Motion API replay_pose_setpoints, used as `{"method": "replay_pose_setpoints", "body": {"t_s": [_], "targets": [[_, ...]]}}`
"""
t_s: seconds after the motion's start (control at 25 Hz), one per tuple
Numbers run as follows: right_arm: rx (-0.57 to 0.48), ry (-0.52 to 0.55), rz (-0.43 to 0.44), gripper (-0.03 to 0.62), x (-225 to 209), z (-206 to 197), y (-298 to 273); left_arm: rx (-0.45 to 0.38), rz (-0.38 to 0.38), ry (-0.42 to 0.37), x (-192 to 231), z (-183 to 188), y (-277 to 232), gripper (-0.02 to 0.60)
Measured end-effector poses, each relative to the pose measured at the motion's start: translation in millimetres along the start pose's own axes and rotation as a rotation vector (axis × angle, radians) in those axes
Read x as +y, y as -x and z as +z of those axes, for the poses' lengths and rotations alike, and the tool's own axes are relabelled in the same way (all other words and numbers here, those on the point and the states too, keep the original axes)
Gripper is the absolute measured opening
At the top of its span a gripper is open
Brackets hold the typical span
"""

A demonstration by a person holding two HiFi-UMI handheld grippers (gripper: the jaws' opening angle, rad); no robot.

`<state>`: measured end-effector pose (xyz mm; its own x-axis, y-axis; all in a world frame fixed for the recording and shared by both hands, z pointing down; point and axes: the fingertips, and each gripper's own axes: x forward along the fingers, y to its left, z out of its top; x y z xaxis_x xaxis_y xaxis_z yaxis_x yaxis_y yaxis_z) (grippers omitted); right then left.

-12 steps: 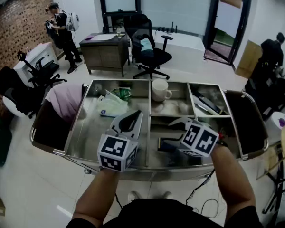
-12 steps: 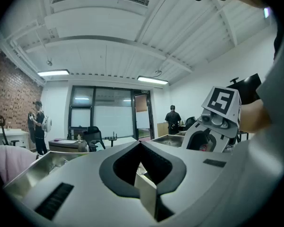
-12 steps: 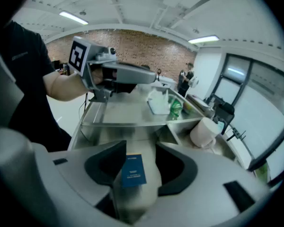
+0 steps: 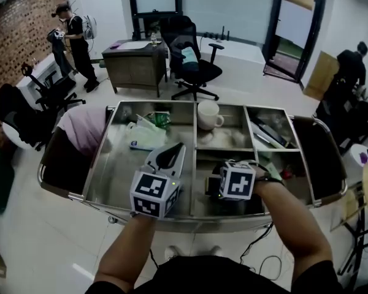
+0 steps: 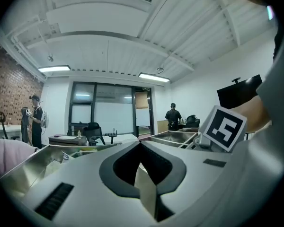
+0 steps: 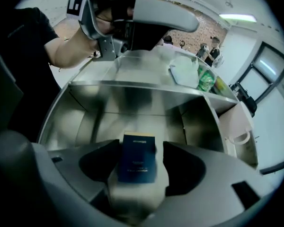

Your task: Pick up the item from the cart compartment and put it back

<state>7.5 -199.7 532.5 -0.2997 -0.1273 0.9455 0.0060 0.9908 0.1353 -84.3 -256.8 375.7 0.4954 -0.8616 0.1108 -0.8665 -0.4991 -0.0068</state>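
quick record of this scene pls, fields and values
setting: steel cart with divided compartments
left gripper: shut, empty, over the left compartment
right gripper: shut on a dark blue booklet, over the middle front compartment
mug: white, upright, in the middle back compartment
plastic bags: in the left compartment

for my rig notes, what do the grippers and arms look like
Both the left gripper and right gripper have pale grey shells with dark grey inner pads. Each carries a cube of black-and-white square markers. The person wears black short sleeves.
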Motion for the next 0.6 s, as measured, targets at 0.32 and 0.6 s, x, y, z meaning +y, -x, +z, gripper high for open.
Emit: {"method": "replay_pose_setpoints", "body": {"t_s": [0.32,0.6], "targets": [[0.004,-0.082,0.082,0.321,0.4,-9.8,-11.8,0.014,-0.001,0.024,1.4,-10.1,-3.3,0.0],[-0.035,-0.094,0.091,0.276,0.4,-2.7,-7.1,0.028,-0.009,0.023,-2.0,-17.1,-5.0,0.0]]}}
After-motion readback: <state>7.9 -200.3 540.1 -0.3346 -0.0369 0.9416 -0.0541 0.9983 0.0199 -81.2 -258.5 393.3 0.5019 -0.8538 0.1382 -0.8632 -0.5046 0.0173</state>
